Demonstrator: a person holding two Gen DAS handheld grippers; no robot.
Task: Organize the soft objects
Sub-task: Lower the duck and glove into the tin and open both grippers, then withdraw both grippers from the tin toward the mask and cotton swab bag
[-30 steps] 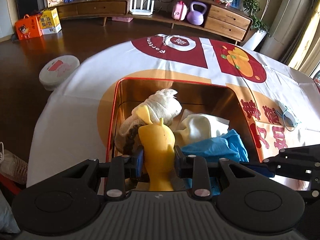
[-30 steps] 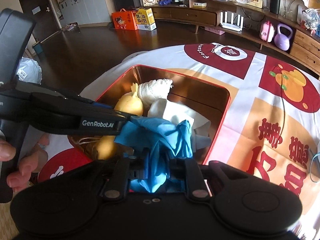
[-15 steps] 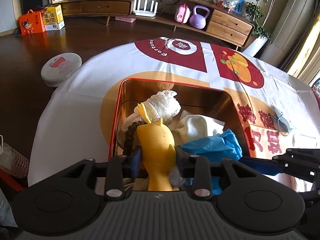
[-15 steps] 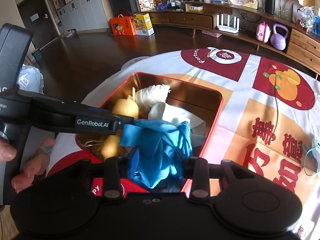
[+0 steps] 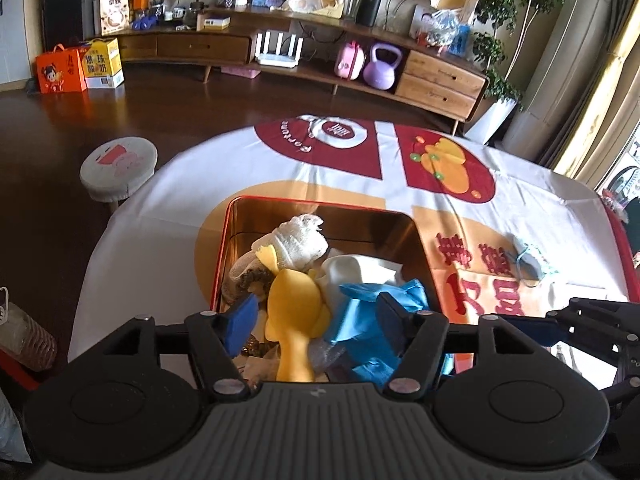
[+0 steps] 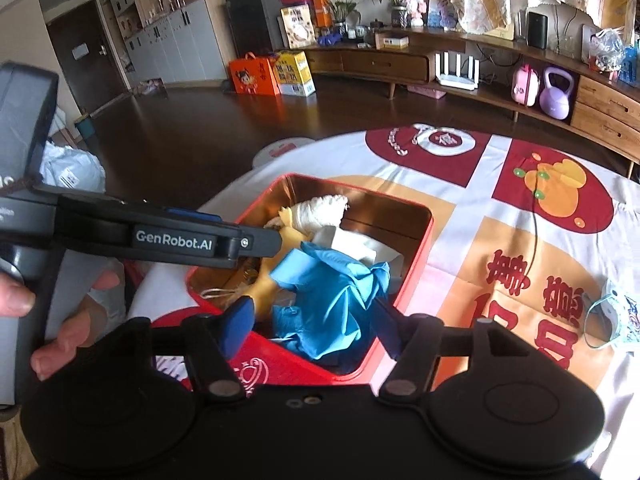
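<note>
- My tin box (image 5: pixel 224 264) sat on the table (image 5: pixel 160 240), just in front of my two grippers.
- In the box, the rubber toy (image 5: pixel 294 308) lay on the left and the glove (image 5: pixel 372 320) lay right beside it.
- The rolled cloth (image 5: pixel 300 236) lay behind the toy, toward the far wall of the box.
- A face mask (image 5: pixel 528 264) lay on the table, to the right of the box.
- A stool (image 5: pixel 118 168) stood on the floor, left of the table.

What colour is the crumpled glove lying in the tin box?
The glove is bright blue; the right wrist view shows it best.
</note>
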